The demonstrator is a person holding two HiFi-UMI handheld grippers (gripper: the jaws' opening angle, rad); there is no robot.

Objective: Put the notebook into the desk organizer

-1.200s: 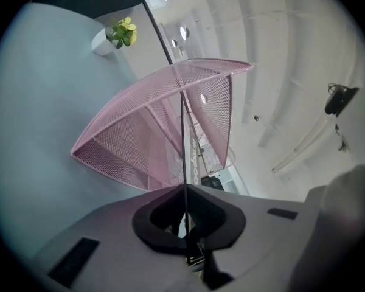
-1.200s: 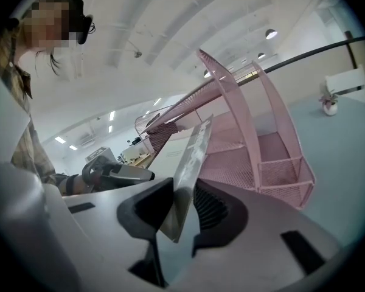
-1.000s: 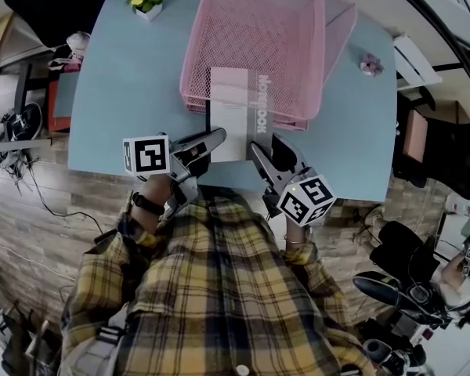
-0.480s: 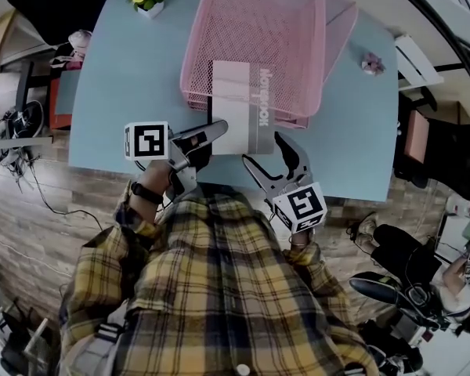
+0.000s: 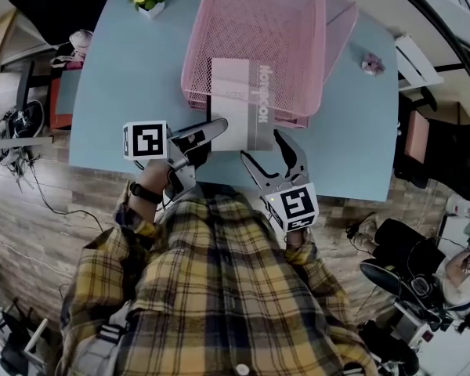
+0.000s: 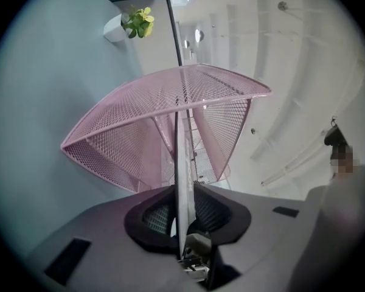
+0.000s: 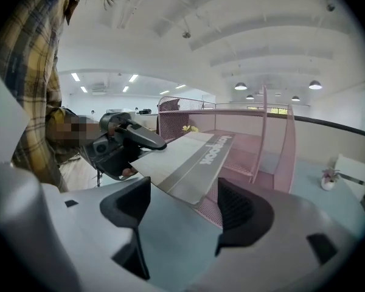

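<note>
Fingers of level left gripper just opening around notebook.

I see the white notebook, pink-topped with a grey title strip, lying cover up. Its 12 o'clock end sits inside the pink mesh desk organizer, its 6 o'clock end jutting out.

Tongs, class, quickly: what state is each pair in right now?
Left tongs: open, just been opening; the notebook sits between them, unclamped.
Right tongs: open wide, just been opening; nothing between them.
</note>
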